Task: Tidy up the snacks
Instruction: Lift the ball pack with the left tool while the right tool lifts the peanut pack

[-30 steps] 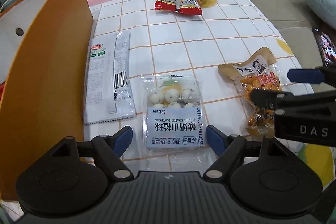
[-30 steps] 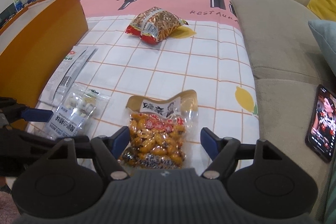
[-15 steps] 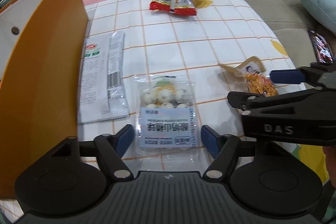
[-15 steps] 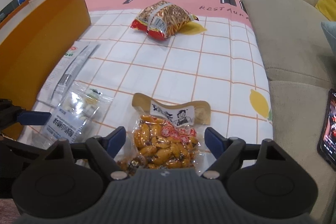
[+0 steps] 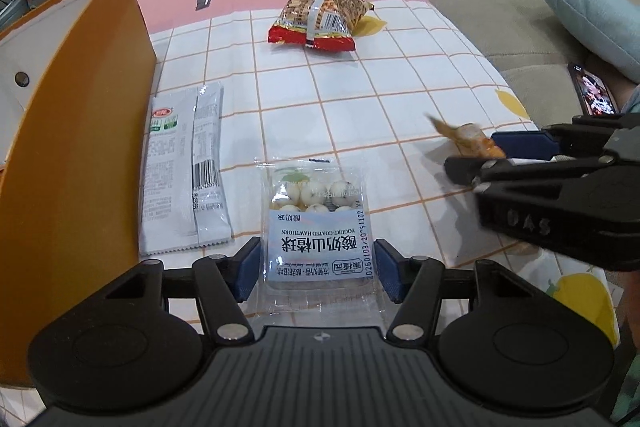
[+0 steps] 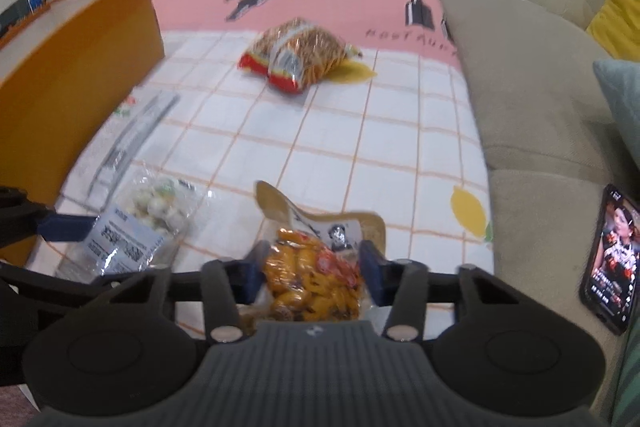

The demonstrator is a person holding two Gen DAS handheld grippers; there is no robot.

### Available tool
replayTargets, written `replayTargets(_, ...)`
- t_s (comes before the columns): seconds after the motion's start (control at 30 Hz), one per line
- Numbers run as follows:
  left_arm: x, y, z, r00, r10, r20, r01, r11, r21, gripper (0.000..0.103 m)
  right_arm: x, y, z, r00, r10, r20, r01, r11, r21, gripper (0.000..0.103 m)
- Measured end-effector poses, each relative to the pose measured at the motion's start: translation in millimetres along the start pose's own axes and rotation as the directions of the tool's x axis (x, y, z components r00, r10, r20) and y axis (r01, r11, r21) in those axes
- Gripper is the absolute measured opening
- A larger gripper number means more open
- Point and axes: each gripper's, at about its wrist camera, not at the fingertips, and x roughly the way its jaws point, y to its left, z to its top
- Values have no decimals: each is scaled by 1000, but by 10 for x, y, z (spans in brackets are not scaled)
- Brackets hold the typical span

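Two grippers working at once: left gripper (image 5: 316, 269) is closing snug on the hawthorn ball pack (image 5: 316, 227), right gripper (image 6: 312, 273) is pinching the orange snack pouch (image 6: 316, 279), both at the near edge of the checked tablecloth (image 5: 360, 99). Packs look light, crinkly and slippery; side edges seem safest. Orange box (image 5: 80, 147) is standing left, sofa (image 6: 520, 67) right.

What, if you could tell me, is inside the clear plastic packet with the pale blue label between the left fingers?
The clear plastic packet with the pale blue label shows white, round, speckled balls through its clear upper half. The label, printed "yogurt-coated hawthorn", covers whatever fills the lower half.
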Motion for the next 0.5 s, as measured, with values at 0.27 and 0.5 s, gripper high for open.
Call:
replayTargets(0.27, -22, 48, 18, 1000, 8, -4, -8, 1000, -21, 68, -31, -83, 4, 1000, 29, 9, -29, 998, 57, 47)
replayTargets(0.5, 3, 69, 15, 1000, 8, -13, -9, 1000, -22, 68, 102, -130, -62, 998, 40, -49, -34, 993, 115, 82)
